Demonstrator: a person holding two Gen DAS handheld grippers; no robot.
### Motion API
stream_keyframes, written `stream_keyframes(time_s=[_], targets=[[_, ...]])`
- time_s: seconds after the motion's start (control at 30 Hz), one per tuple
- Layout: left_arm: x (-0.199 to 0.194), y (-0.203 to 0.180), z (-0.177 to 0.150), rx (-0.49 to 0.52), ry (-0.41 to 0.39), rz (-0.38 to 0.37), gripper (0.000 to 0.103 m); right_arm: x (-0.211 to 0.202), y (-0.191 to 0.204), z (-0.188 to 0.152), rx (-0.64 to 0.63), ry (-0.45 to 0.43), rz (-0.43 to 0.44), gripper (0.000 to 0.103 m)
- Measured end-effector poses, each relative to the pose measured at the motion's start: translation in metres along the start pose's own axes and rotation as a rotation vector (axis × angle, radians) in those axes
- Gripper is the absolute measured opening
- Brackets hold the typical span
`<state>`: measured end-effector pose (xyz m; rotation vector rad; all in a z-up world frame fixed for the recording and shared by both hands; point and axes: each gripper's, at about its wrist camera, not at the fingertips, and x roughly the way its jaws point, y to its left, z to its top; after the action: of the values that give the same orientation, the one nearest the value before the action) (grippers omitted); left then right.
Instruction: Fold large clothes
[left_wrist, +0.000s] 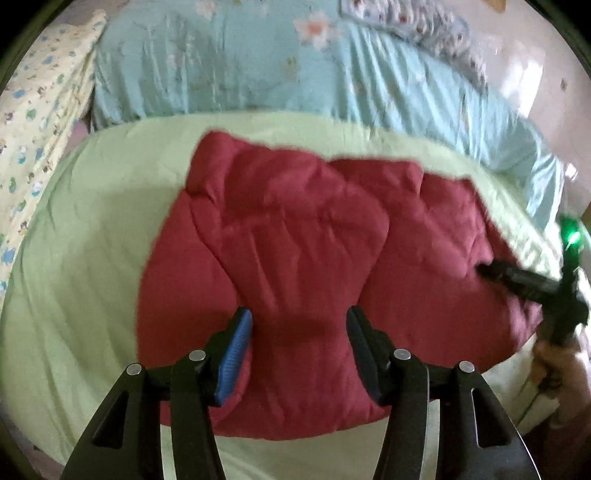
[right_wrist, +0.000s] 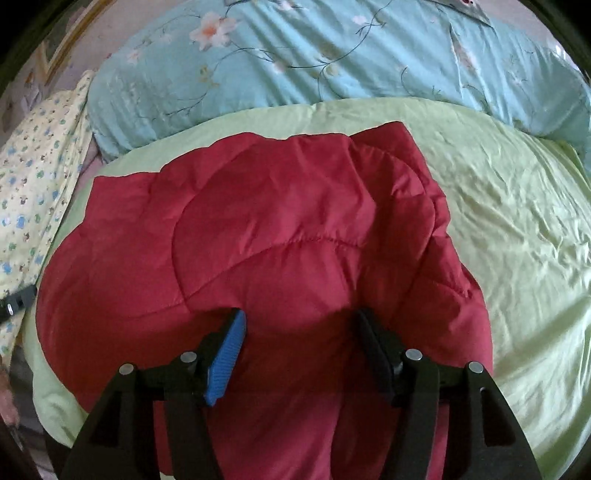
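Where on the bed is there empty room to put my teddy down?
Bare pale green sheet lies right of the puffy red quilted jacket, below the light blue flowered duvet. Another bare strip lies left of the jacket, beside the yellow printed cloth. The middle is crowded: the jacket fills it, with both grippers over it.

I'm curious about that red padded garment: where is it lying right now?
The red padded garment lies folded on the pale green sheet, in front of the blue floral quilt.
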<state>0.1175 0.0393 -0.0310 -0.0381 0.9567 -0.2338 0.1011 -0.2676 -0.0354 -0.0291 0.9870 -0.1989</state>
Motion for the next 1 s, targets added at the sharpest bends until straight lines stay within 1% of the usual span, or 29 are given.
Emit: stream_keyframes(time_s=[0.1,0.17,0.2,0.3,0.33,0.37,0.4,0.47,0.5,0.6,0.83,1.0], targets=[[0.017,0.001,-0.005,0.008,0.028,0.036,0.057,-0.003,0.003,-0.003,0.002,-0.004,-0.005,0.062],[0.022,0.004,-0.005,0.007,0.029,0.037,0.06,-0.014,0.004,-0.005,0.026,-0.008,0.022,0.062],[0.023,0.005,-0.005,0.005,0.029,0.04,0.06,-0.024,0.007,-0.006,0.027,-0.024,0.036,0.064],[0.026,0.007,-0.004,0.003,0.027,0.046,0.061,-0.045,0.017,-0.009,-0.011,-0.063,0.038,0.065],[0.027,0.006,-0.005,0.009,0.025,0.055,0.062,-0.048,0.02,-0.01,-0.024,-0.061,0.032,0.065],[0.029,0.005,-0.007,0.013,0.023,0.061,0.062,-0.047,0.021,-0.013,-0.029,-0.049,0.025,0.065],[0.036,0.003,-0.005,0.014,0.022,0.06,0.062,-0.041,0.021,-0.017,-0.035,-0.024,0.009,0.065],[0.037,0.004,-0.008,0.012,0.019,0.053,0.063,-0.025,0.017,-0.023,-0.041,0.017,-0.022,0.065],[0.044,0.004,-0.005,0.012,0.019,0.051,0.063,-0.018,0.013,-0.027,-0.031,0.023,-0.009,0.065],[0.047,0.004,-0.006,0.015,0.02,0.054,0.063,-0.01,0.005,-0.033,-0.002,0.002,0.014,0.065],[0.051,0.002,-0.007,0.021,0.017,0.078,0.064,-0.01,0.005,-0.036,-0.001,-0.014,0.006,0.065],[0.053,0.003,-0.003,0.025,0.025,0.081,0.064,-0.011,0.004,-0.038,0.008,-0.015,0.006,0.065]])
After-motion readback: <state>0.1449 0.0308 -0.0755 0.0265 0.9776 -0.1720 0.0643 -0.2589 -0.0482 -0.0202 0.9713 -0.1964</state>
